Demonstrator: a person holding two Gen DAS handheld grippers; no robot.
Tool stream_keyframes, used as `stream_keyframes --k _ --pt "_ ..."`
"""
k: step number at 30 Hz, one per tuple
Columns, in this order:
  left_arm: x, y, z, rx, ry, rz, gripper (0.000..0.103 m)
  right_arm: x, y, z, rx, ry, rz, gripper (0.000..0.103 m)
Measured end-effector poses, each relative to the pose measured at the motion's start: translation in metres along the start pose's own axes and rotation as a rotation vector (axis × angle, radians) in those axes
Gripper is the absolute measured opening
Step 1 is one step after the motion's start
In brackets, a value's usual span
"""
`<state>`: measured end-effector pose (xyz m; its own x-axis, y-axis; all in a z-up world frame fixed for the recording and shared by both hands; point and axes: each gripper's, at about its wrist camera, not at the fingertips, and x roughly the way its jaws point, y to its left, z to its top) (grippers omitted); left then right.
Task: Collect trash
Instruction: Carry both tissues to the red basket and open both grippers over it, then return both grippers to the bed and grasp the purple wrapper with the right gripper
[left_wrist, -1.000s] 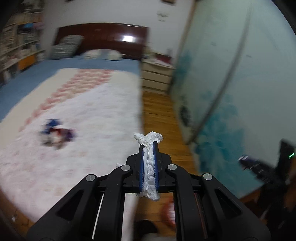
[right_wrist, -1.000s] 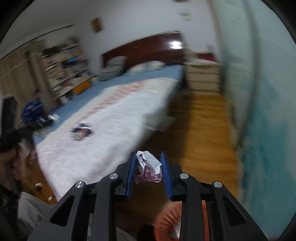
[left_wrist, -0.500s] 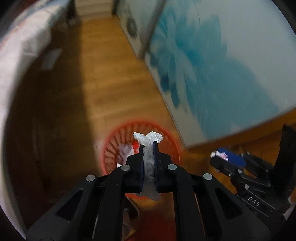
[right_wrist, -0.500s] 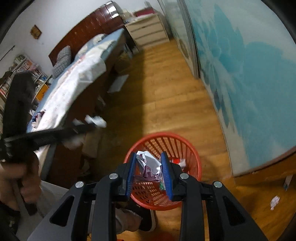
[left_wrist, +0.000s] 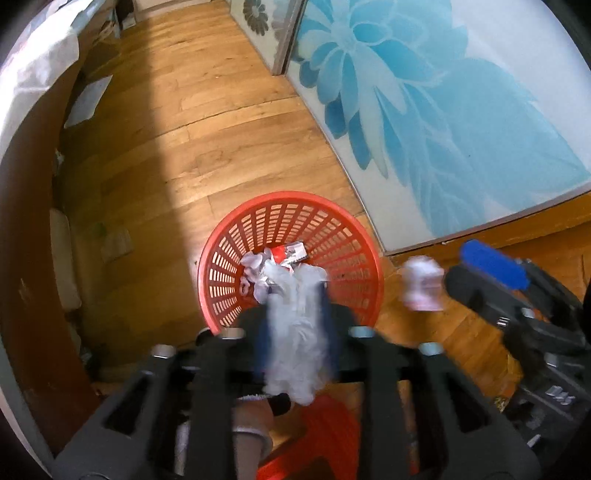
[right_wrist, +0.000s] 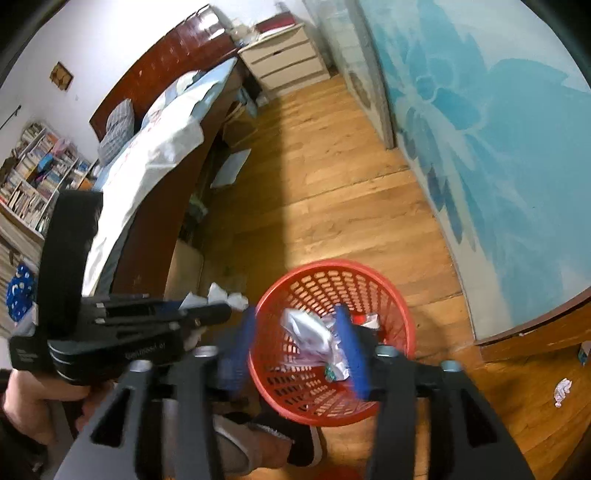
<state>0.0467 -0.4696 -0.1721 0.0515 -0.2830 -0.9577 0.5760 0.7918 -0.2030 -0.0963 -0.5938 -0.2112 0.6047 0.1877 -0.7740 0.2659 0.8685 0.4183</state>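
Jaws of the left gripper (left_wrist: 295, 332) are opening around a crumpled white tissue (left_wrist: 295, 343), which sits loose between the blue pads, right over the near rim of the red basket (left_wrist: 288, 206) — apparently so it drops in. The right gripper (right_wrist: 299, 350) is opening too, its foil-like wrapper (right_wrist: 314, 336) slipping free above the same basket. Farther right, a stray paper scrap (right_wrist: 562, 392) lies uncollected on the wooden floor (right_wrist: 332, 192).
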Motion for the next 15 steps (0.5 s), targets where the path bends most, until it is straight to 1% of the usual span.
stream_keyframes --k 1,2,5,7,10,13,14,15 --pt "-0.002 0.0 0.0 -0.005 -0.006 -0.003 0.062 -0.003 -0.002 0.001 0.008 -0.011 -0.002 0.059" --pt "-0.005 -0.001 -0.001 -0.011 -0.026 -0.007 0.066 -0.007 -0.004 0.003 0.018 -0.026 -0.007 0.059" --pt "-0.012 0.0 -0.002 -0.017 -0.051 0.004 0.069 -0.017 -0.008 0.006 0.038 -0.048 -0.011 0.059" --pt "-0.014 0.001 -0.002 -0.034 -0.058 -0.004 0.069 -0.022 -0.009 0.008 0.043 -0.056 -0.008 0.059" --pt "-0.029 0.007 -0.004 -0.064 -0.088 -0.014 0.069 -0.03 -0.005 0.01 0.039 -0.066 -0.002 0.059" --pt "-0.062 0.016 -0.008 -0.089 -0.18 -0.038 0.069 -0.037 0.003 0.013 0.028 -0.07 0.016 0.06" --pt "-0.085 0.023 -0.012 -0.103 -0.244 -0.032 0.069 -0.039 0.01 0.014 0.013 -0.068 0.025 0.06" --pt "-0.101 0.028 -0.015 -0.109 -0.288 -0.025 0.069 -0.04 0.016 0.014 0.0 -0.069 0.029 0.061"
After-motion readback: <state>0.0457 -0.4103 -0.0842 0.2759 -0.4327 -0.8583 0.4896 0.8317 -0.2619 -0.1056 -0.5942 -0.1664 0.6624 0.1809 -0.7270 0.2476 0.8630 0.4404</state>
